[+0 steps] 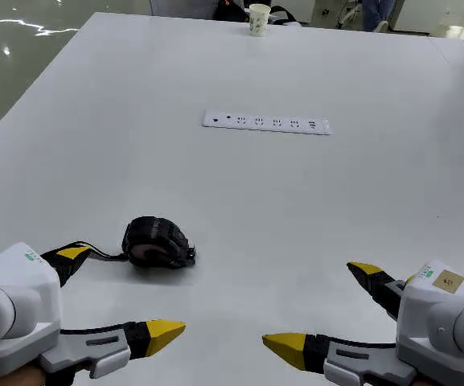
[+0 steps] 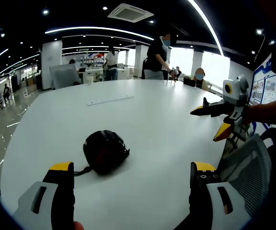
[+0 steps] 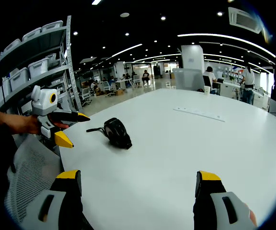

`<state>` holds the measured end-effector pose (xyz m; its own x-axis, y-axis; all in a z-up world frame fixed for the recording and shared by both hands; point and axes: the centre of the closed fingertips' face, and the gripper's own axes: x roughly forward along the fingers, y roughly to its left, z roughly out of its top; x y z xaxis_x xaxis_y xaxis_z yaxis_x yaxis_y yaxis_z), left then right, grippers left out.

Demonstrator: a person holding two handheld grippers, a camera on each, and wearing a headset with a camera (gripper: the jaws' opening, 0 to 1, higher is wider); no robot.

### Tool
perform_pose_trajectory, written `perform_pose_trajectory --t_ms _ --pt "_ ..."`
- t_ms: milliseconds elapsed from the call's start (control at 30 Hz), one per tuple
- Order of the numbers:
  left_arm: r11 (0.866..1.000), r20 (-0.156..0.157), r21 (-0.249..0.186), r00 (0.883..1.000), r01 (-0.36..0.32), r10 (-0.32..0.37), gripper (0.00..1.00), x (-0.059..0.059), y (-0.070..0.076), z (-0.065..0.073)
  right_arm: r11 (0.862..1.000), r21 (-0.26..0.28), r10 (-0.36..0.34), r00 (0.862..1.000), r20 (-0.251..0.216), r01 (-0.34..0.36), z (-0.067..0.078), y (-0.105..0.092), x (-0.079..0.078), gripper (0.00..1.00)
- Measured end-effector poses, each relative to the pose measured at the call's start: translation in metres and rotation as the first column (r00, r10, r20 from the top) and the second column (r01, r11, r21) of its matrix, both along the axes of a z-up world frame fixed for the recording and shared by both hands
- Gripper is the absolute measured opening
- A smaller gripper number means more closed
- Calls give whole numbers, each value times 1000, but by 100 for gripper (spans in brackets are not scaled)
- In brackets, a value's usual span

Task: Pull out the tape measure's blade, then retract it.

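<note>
"Tongs on your left, how do they stand?"

"My left tongs are spread wide, the yellow tips well apart with nothing pinched between them. They sit low over the near left of the white table. In the left gripper view the two jaws rise on either side of the tape measure, both clear of it."

"Where is the tape measure, then?"

"It lies on the table just beyond my left tongs, a black rounded case resting on its own. A thin black strap trails from it leftward to the tip of the farther jaw. Whether the strap touches that tip, I cannot tell."

"What lies further over?"

"Past the middle of the table lies a white power strip, well apart from the tape measure. A paper cup stands at the far edge."

"And the right side?"

"My right tongs are spread wide too, gripping nothing, at the near right and well apart from the tape measure. In the right gripper view the case lies ahead and to the left, with my left tongs just beyond it."
</note>
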<state>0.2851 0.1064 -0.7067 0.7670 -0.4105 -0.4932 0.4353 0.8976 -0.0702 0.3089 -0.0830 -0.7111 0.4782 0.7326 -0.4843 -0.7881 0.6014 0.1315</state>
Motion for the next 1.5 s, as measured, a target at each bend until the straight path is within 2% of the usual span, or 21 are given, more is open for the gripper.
perform_pose_trajectory --t_ms 467,600,967,1333,1500 --pt "1000 -8 14 1000 16 -16 99 5 1 -2 1000 -6 19 1000 -6 -19 -2 2 7 99" --pt "1000 -13 18 1000 18 -17 99 8 4 -4 999 -11 32 999 -19 -32 -4 4 9 99" --pt "999 -22 33 999 34 -33 99 13 6 -8 997 -28 74 997 -17 -74 -6 8 14 99" --pt "995 -25 66 997 79 -78 99 25 8 -10 991 -47 125 992 -8 -126 -8 15 23 99" --pt "993 -31 75 996 91 -89 99 30 11 -12 987 -54 150 988 -23 -151 -13 19 25 99"
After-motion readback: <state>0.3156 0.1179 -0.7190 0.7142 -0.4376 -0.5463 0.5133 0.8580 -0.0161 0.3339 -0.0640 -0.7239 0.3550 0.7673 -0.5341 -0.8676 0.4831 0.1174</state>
